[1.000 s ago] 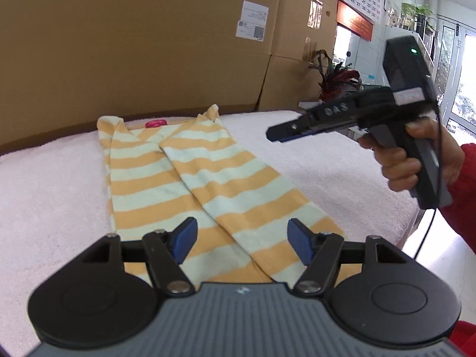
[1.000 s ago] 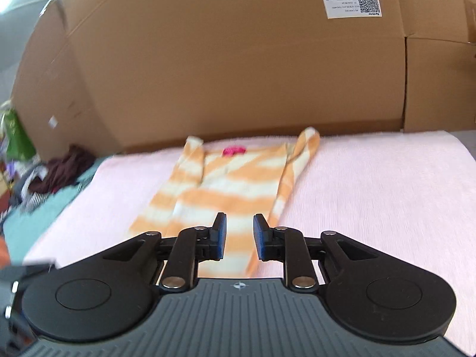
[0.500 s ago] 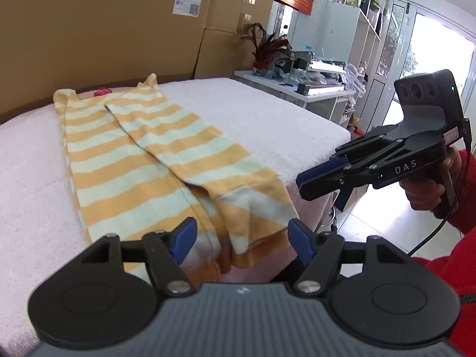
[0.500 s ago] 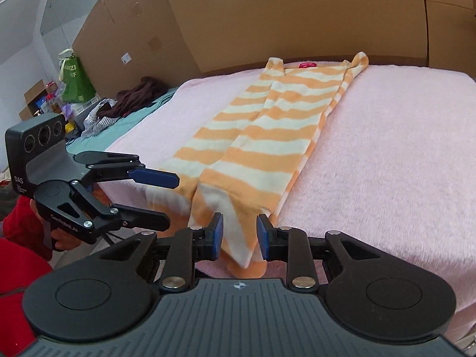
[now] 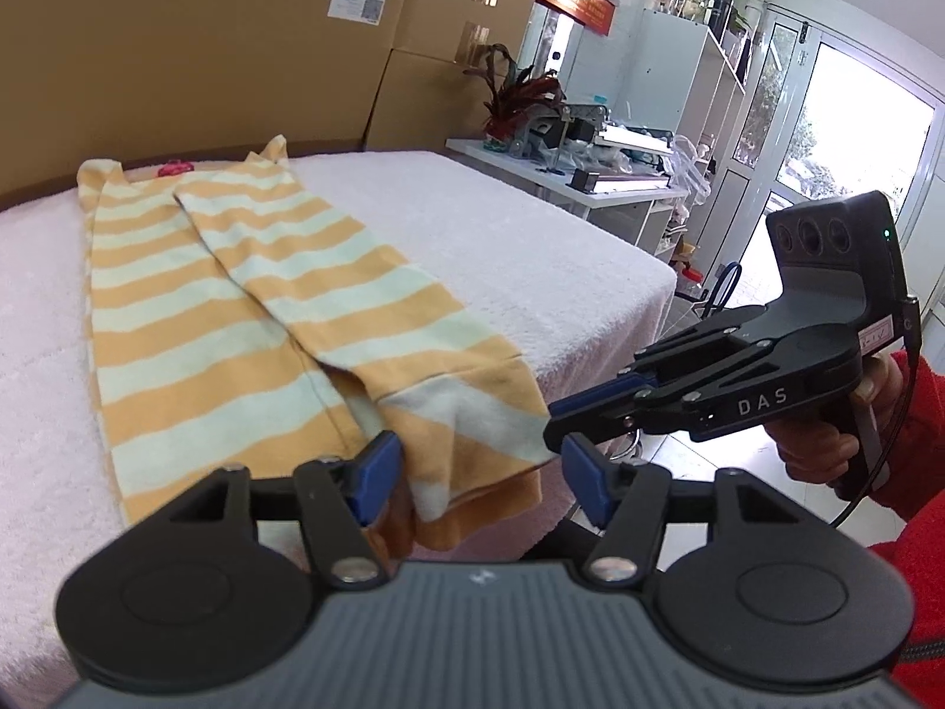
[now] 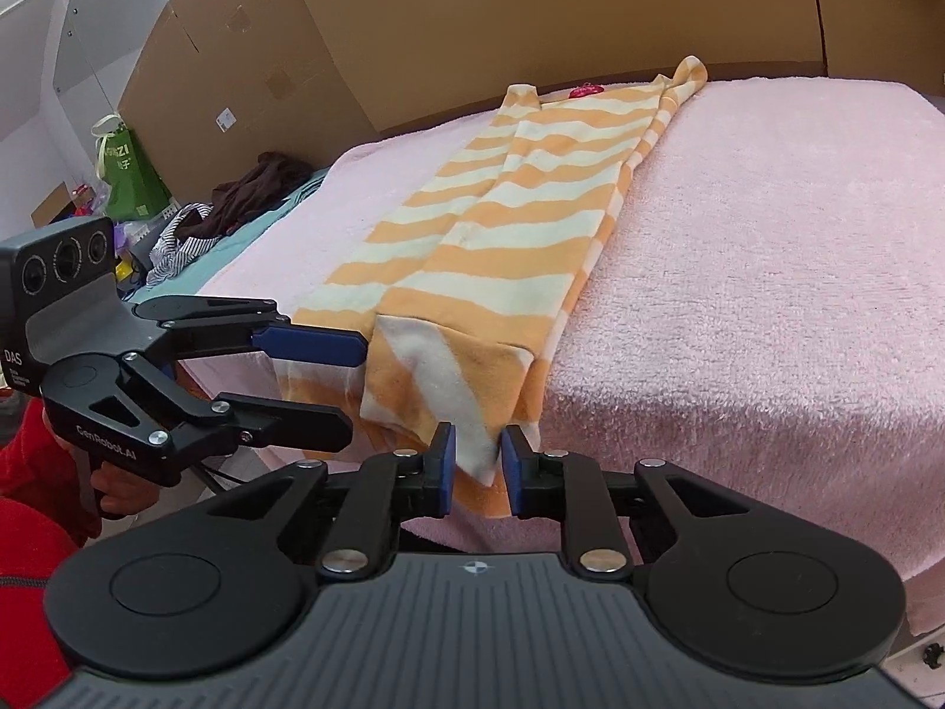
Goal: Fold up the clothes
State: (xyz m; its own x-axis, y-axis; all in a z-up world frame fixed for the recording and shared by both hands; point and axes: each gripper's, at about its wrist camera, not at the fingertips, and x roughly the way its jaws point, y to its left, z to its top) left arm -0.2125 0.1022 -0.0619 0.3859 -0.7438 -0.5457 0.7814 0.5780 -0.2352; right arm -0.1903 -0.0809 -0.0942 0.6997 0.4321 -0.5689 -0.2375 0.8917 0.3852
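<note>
A striped garment in orange and pale yellow is laid lengthwise on a worktop covered by a pink towel. Its far end lies near the far edge, by a wall of cardboard boxes, and its near end hangs over the near edge. The garment is folded lengthwise, one half laid over the other.

To the left in the right wrist view, a dark pile of clothes and a green bag are seen beyond the left edge of the worktop. The left tongs are held at the near edge, spread wide, and have just been closing a little; the hanging left part of the garment's hem is seen between the fingers, with no pinch on it. The left tongs are seen spread in their own view too.

Further right, the right tongs are nearly pressed together and have just been closing. The drooping corner of the hem lies between the blue pads; whether it is already pinched cannot be told. From the left wrist view, the right tongs are held by a hand in a red sleeve, just beside the hem's right corner.
</note>
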